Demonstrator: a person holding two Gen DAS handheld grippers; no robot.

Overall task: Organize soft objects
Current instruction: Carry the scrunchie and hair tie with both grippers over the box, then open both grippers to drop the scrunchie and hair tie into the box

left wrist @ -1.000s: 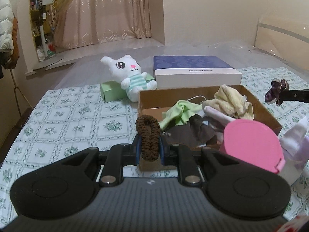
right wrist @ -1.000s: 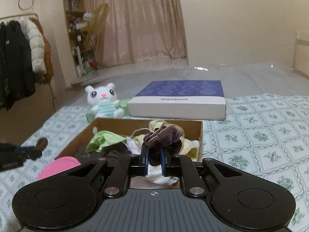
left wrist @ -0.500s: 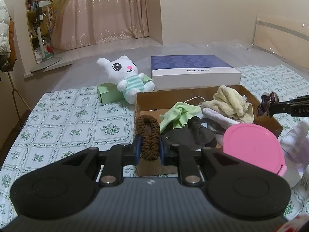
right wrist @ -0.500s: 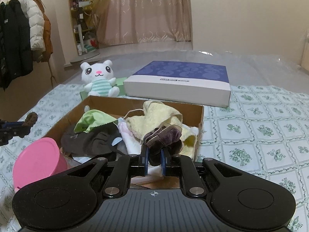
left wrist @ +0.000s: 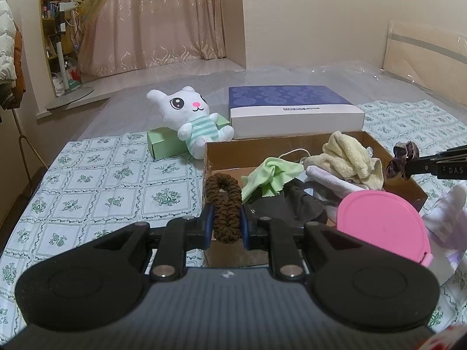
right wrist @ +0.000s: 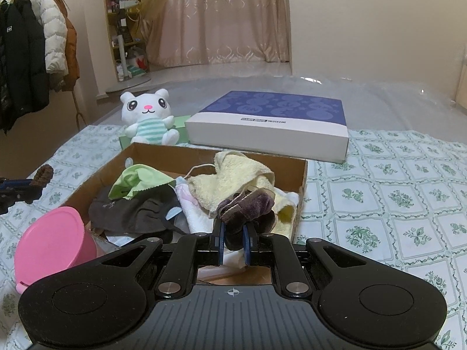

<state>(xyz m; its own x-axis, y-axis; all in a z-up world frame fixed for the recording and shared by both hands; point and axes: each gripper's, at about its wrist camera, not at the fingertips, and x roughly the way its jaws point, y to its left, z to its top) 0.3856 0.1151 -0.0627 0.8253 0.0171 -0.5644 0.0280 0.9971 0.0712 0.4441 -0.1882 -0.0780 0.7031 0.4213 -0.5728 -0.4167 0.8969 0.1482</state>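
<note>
Each handheld gripper is built in matte black plastic: two rounded lobes with shallow circular recesses flank a ribbed grey centre plate (marked by a small crosshair emblem). Four silver screws are set into the angled linkage arms, and the fingers (left wrist: 207, 227) are lined in blue.

Blue-lidded flat box (left wrist: 294, 108) on the patterned bedspread (left wrist: 96, 186), coats (right wrist: 32, 55) on a rack

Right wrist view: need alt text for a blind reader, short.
The right gripper pinches a dark purple scrunchie over a cardboard box of cloths, including a yellow towel and green cloth. A pink container sits near-left; a plush bunny and blue-lidded box lie beyond.
</note>
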